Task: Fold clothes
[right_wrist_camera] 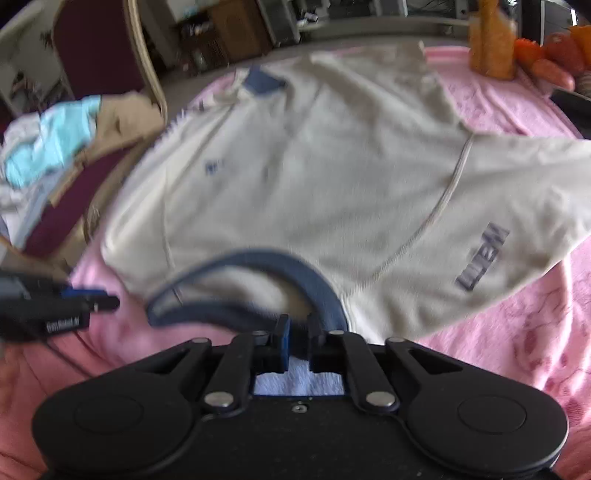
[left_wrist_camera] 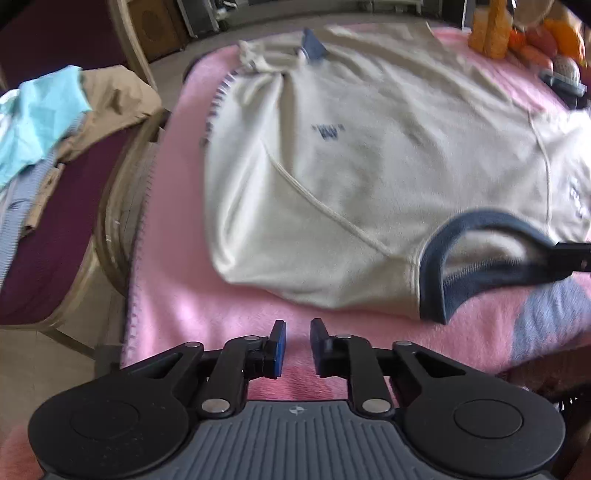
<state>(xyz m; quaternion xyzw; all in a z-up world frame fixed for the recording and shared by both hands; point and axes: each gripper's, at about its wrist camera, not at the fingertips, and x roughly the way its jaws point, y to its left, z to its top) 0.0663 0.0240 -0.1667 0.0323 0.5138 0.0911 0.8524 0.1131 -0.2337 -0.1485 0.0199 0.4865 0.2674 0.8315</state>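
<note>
A cream T-shirt [left_wrist_camera: 351, 155] [right_wrist_camera: 314, 166] with a dark blue collar [left_wrist_camera: 480, 221] [right_wrist_camera: 258, 262] lies spread on a pink blanket [left_wrist_camera: 177, 258]. Its collar end is nearest me. My right gripper [right_wrist_camera: 298, 325] is shut on the collar's near edge and holds it a little off the blanket. That gripper also shows at the right edge of the left wrist view [left_wrist_camera: 554, 251]. My left gripper [left_wrist_camera: 297, 332] hovers over bare blanket just short of the shirt's shoulder, its jaws a little apart with nothing between them. The right wrist view catches it at the left edge [right_wrist_camera: 110, 301].
A chair [left_wrist_camera: 122, 55] to the left carries a pile of other clothes [left_wrist_camera: 55, 122], among them turquoise and tan pieces. Orange and yellow objects [left_wrist_camera: 491, 29] and a dark flat object [left_wrist_camera: 561, 85] sit at the blanket's far right corner.
</note>
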